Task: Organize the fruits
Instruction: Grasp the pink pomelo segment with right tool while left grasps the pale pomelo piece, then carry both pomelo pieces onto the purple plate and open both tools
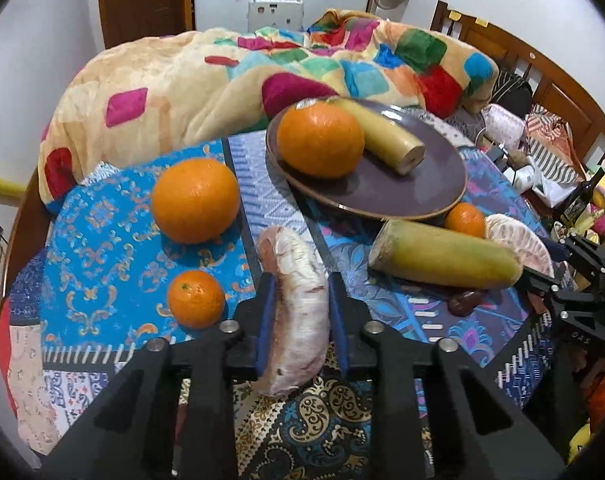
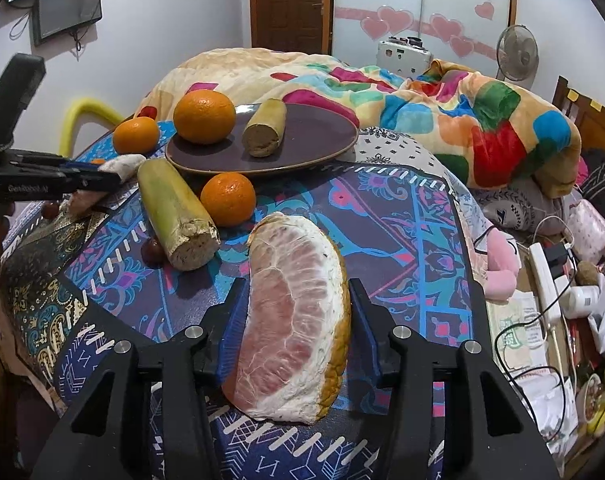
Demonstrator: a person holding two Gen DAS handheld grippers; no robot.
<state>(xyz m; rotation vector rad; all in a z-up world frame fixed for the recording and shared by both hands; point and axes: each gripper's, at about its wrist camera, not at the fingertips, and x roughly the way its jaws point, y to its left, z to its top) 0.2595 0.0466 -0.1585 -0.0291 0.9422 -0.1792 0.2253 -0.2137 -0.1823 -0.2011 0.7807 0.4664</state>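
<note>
I see my left tongs (image 1: 302,300) clamped on a thin pomelo slice (image 1: 298,312), right tongs (image 2: 298,320) gripping a pomelo wedge (image 2: 294,320), lower centre.

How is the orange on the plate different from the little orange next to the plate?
The orange on the plate is bigger and rests on the purple plate. The little orange is smaller and sits on the patterned cloth, just beside the plate's rim. Both are round, bright orange and unpeeled.
</note>
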